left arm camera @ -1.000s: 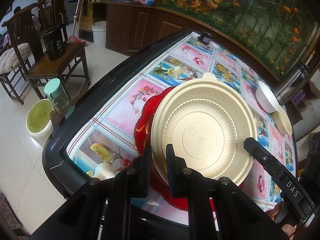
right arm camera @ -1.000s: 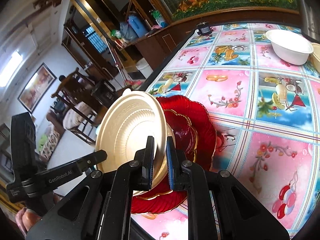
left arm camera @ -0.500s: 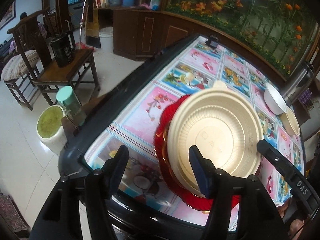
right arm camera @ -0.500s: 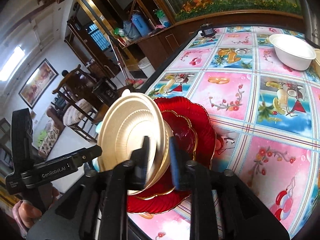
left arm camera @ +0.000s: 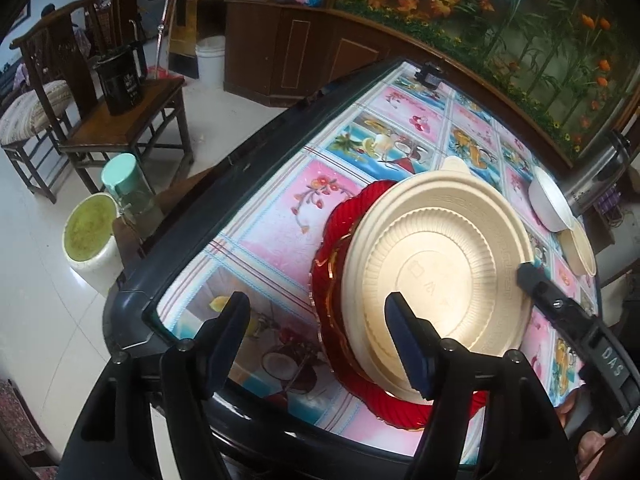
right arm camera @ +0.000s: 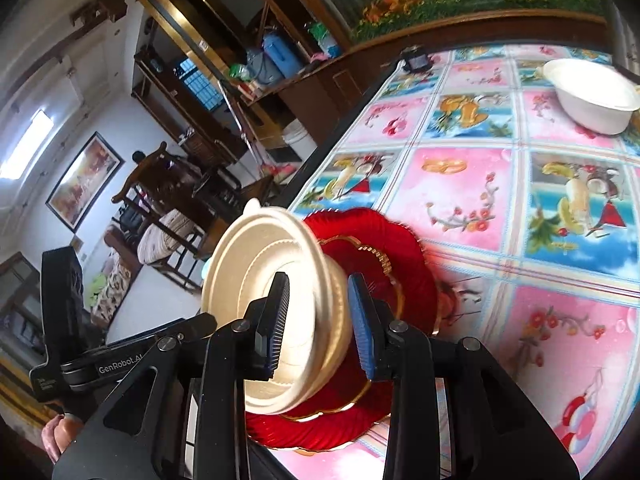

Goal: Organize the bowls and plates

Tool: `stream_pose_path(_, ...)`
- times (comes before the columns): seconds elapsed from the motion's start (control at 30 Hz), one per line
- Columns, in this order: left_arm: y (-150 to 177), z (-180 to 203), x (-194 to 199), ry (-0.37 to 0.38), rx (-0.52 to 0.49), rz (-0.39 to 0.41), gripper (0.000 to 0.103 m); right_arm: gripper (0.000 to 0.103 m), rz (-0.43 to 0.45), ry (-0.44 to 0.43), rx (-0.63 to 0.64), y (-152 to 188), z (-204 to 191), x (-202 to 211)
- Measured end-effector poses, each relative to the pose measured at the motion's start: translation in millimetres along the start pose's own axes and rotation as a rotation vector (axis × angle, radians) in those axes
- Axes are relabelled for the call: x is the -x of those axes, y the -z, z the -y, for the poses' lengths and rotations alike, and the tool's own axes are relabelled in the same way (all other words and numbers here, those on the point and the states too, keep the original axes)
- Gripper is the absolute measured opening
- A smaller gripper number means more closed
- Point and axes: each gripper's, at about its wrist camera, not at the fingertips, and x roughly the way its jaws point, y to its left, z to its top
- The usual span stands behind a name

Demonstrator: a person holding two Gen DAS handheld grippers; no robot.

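**Resting Cream Bowls on Red Plates at the Table's Near Corner**

Sitting upside down, the stack of cream bowls (left arm camera: 436, 276) rests on the red plates (left arm camera: 332, 264), which lie on the table (left arm camera: 280, 216) near its dark-framed corner. The table carries a pink and blue pictured cloth.

The left gripper (left arm camera: 320, 336) has just been opening; its jaws now stand wide apart. One finger hangs over the cloth, the other crosses in front of the bowls' near rim, and neither pad presses on anything.

The right gripper (right arm camera: 318, 320) has also just been opening, though only a little. In the right wrist view the bowls' rim and wall sit between its fingers, and a thin gap shows on each side, so the pads do not seem to clamp it.

Further along the table, well apart from the stack, stands a white bowl (right arm camera: 592, 96), with another cream dish (left arm camera: 580, 248) just beside it.
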Motion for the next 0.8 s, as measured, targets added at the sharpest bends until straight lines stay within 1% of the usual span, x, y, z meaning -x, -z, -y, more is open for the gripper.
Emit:
stream_pose_path(0.07,-1,0,0,0.035,0.005,-0.014,0.07,0.029,-0.035,-0.039,-0.042,-1,1,-6)
stream_pose_path(0.1,-1,-1,1,0.049,0.008,-0.018,0.07,0.027,-0.056,-0.065,-0.085,-1,4,-9)
stream_pose_path(0.13,-2,-1,2,0.054,0.01,-0.019,0.07,0.026,-0.079,-0.097,-0.138,-2,9,-12)
stream_pose_path(0.2,-3,-2,4,0.056,0.012,-0.013,0.07,0.02,-0.116,-0.156,-0.231,-2,18,-14)
stream_pose_path(0.23,-3,-2,5,0.058,0.014,-0.009,0.07,0.02,-0.132,-0.177,-0.274,-3,22,-14)
stream_pose_path(0.33,-4,-4,4,0.065,0.022,-0.013,0.07,0.02,-0.177,-0.204,-0.369,-1,32,-17)
stream_pose_path(0.4,-4,-4,4,0.067,0.022,-0.017,0.07,0.02,-0.187,-0.2,-0.376,1,31,-19)
stream_pose_path(0.47,-4,-4,4,0.066,0.023,-0.019,0.07,0.02,-0.181,-0.166,-0.356,2,29,-19)
stream_pose_path(0.6,-6,-6,8,0.065,0.029,-0.008,0.07,0.02,-0.2,-0.18,-0.373,3,32,-18)
stream_pose_path(0.73,-7,-7,11,0.064,0.033,0.001,0.07,0.02,-0.189,-0.196,-0.39,-3,37,-13)
stream_pose_path(0.8,-7,-8,11,0.066,0.035,0.001,0.07,0.022,-0.167,-0.181,-0.381,-5,40,-6)
